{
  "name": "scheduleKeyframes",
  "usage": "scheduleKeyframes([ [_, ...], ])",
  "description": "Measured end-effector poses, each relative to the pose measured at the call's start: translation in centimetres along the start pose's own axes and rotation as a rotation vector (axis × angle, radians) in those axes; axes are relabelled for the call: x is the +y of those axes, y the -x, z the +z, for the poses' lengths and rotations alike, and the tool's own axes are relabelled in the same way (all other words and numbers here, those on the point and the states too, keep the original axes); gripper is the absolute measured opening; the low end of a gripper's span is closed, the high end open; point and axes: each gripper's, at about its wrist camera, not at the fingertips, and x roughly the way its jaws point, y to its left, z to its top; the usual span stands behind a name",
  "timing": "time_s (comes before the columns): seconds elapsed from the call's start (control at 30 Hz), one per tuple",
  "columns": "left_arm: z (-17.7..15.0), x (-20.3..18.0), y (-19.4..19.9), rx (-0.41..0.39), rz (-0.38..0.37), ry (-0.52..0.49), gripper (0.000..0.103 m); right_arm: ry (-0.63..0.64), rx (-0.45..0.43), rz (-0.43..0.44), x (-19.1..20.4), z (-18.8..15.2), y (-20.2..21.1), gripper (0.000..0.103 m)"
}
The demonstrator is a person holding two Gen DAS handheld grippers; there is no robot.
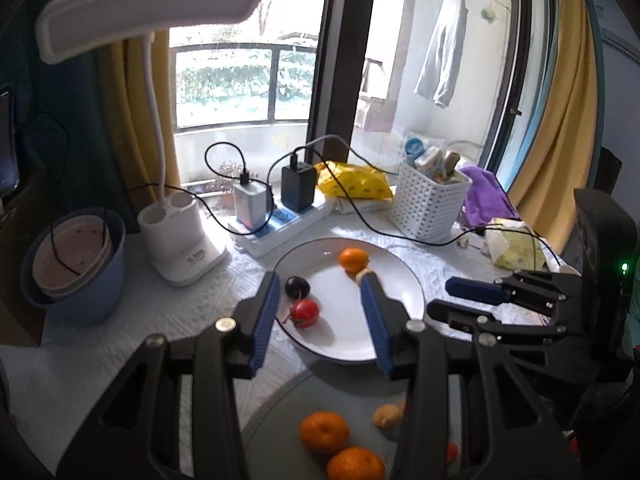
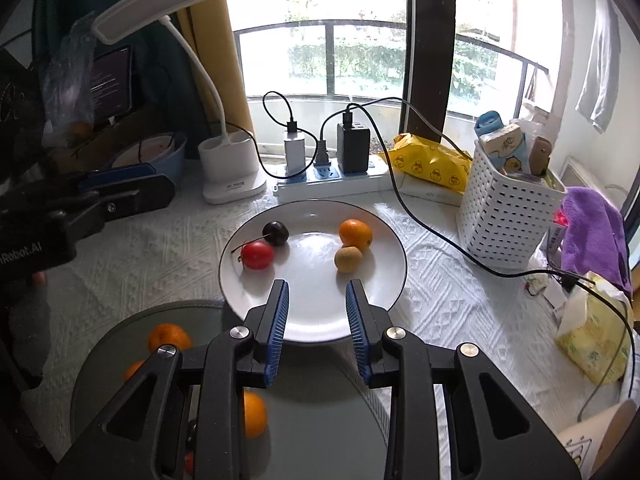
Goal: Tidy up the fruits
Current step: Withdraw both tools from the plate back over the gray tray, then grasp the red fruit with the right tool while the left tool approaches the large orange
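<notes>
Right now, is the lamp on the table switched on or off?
Cannot tell. The white lamp has its head bent over the table, but its lit side faces down, and window daylight brightens everything.

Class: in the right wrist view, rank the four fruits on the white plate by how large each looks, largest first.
1. Orange
2. Red tomato-like fruit and brownish fruit: look alike, so left unranked
3. Dark cherry-like fruit

All on the white plate, at similar distance.
</notes>
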Motion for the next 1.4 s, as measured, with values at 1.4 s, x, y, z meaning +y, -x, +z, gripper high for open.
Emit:
scheduleKeyframes([
  [1.4, -11.4, -2.6, 6.5, 0.050, 0.037, 0.052, 0.044, 0.047, 0.062, 0.079, 5.1, -8.4, 4.7, 0.044],
])
